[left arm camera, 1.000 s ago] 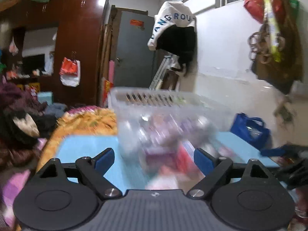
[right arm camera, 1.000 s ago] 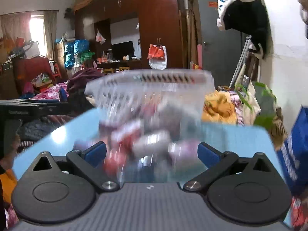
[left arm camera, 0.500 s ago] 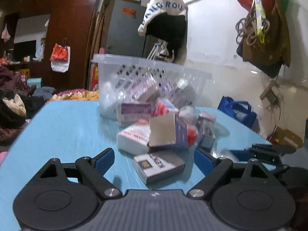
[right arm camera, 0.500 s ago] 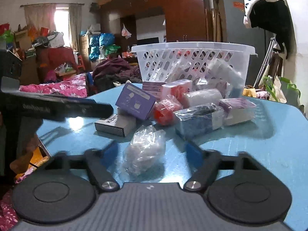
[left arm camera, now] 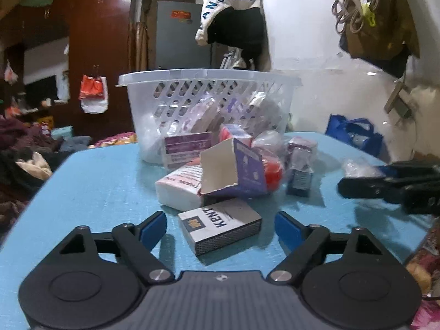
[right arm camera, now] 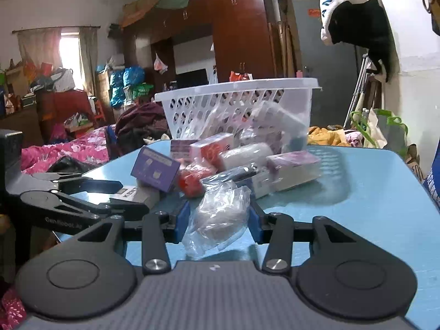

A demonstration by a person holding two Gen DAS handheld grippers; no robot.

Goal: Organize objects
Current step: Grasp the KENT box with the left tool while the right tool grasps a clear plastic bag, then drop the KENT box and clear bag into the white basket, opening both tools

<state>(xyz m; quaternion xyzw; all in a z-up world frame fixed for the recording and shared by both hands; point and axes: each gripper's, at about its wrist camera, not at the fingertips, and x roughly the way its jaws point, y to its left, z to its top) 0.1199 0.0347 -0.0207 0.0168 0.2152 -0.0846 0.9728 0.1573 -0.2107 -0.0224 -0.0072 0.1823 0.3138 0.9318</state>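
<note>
A white slotted basket [left arm camera: 209, 101] holding several packets stands at the far side of a blue table [left arm camera: 104, 181]. A pile of small boxes and packets lies in front of it. My left gripper [left arm camera: 220, 227] is open around a Kent cigarette box [left arm camera: 220, 224] lying on the table. A torn purple box [left arm camera: 236, 172] lies just beyond. My right gripper [right arm camera: 218, 217] is shut on a clear plastic bag [right arm camera: 220, 214] at the table's near side. The basket [right arm camera: 236, 110] and the purple box [right arm camera: 155, 169] also show in the right wrist view.
The right gripper's fingers [left arm camera: 390, 184] show at the right in the left wrist view; the left gripper's fingers [right arm camera: 77, 195] show at the left in the right wrist view. A white tissue packet [left arm camera: 180, 188], a red packet [right arm camera: 191, 180] and a purple-white box [right arm camera: 294, 167] lie in the pile.
Both grippers have dropped to table level and moved up to the pile. The right gripper's fingers have closed in on the clear plastic bag. The left gripper now straddles the Kent box.
</note>
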